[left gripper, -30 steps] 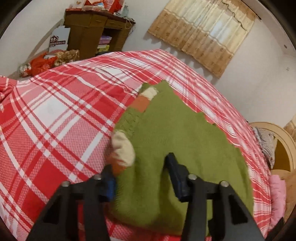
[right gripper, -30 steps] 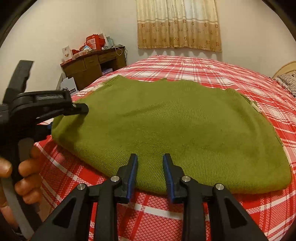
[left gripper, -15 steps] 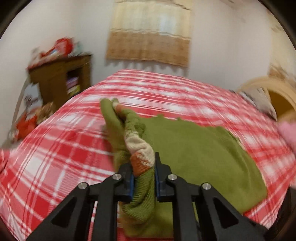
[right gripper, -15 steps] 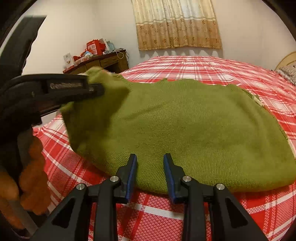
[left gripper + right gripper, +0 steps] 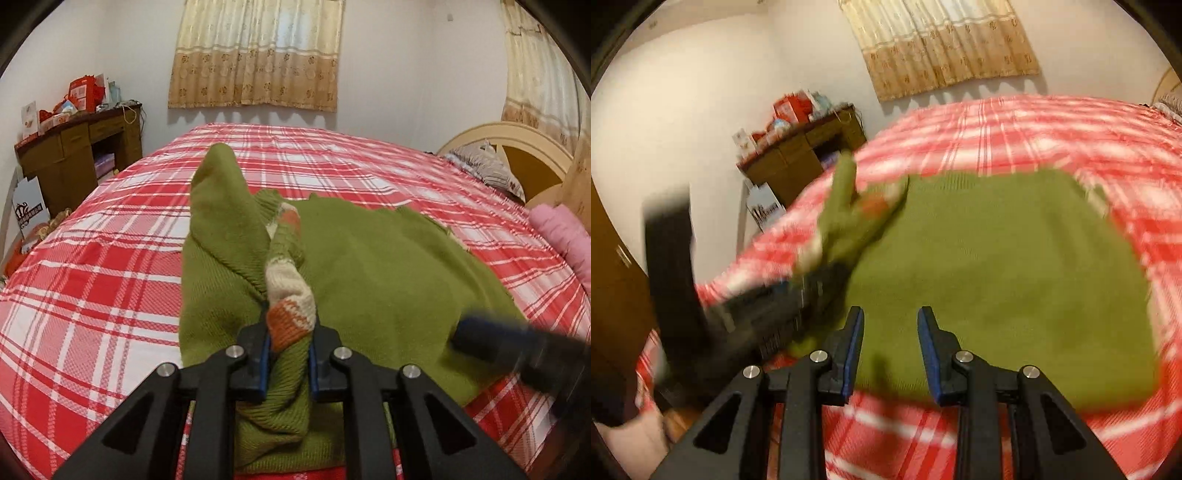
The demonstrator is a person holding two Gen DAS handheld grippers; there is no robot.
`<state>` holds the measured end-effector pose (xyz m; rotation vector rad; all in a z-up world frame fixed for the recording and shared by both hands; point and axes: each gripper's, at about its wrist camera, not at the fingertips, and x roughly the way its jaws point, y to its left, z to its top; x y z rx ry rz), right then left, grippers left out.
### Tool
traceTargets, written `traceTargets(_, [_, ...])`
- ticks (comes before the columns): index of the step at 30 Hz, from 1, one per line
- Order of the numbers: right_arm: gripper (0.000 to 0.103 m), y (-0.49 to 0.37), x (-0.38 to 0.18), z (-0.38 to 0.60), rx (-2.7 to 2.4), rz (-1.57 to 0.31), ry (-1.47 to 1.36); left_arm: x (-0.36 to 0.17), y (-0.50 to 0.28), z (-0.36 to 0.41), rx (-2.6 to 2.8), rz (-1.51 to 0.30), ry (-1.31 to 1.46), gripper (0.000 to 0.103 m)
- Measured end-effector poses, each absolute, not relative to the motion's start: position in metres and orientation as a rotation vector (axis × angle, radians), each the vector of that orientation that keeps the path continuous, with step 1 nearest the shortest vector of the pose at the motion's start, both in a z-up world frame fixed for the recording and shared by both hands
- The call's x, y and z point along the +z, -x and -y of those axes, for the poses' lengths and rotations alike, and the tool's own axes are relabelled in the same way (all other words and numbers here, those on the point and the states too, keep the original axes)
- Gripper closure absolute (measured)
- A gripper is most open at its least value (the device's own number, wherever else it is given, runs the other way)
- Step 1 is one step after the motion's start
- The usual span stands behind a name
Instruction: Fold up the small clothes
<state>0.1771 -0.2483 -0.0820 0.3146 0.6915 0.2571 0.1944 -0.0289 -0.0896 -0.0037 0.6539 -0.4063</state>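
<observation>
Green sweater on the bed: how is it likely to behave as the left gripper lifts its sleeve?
Probably floppy: the sleeve bunches and droops in the left gripper. The green sweater likely drags rather than lifts whole, since its body lies flat. The ribbed knit seems grippy.

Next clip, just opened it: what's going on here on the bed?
A person is folding a green knit sweater spread on a bed with a red plaid sheet. The left gripper is shut on the sweater's sleeve, at its orange and cream striped part, and holds it lifted above the sweater's body. The right gripper is open, empty, at the near hem. The right wrist view is motion-blurred.
</observation>
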Motion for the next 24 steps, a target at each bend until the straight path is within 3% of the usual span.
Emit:
traceTargets(1, [0.05,-0.192,-0.071,0.251,0.278,-0.693,-0.325,-0.091,-0.193,0.03,-0.404,-0.652,0.007,0.087])
traceTargets(2, [0.032,-0.204,-0.065,0.251,0.302,-0.7,-0.333,-0.091,-0.192,0.031,-0.402,-0.651,0.008,0.087])
traceTargets(3, [0.023,-0.22,-0.06,0.251,0.338,-0.71,-0.351,-0.092,-0.192,0.033,-0.402,-0.65,0.01,0.087])
traceTargets(14, [0.023,-0.373,-0.115,0.224,0.52,-0.996,-0.595,-0.093,-0.188,0.031,-0.421,-0.643,0.04,0.087])
traceTargets(20, [0.023,-0.396,-0.104,0.181,0.569,-0.962,-0.425,-0.094,-0.186,0.028,-0.435,-0.643,0.057,0.087])
traceTargets(22, [0.043,-0.398,-0.098,0.167,0.553,-0.935,-0.304,-0.094,-0.184,0.028,-0.438,-0.642,0.06,0.087])
traceTargets(23, [0.07,-0.398,-0.098,0.16,0.544,-0.942,-0.251,-0.093,-0.184,0.028,-0.438,-0.641,0.062,0.087])
traceTargets(24, [0.081,-0.398,-0.098,0.156,0.518,-0.948,-0.206,-0.093,-0.184,0.028,-0.439,-0.642,0.063,0.087])
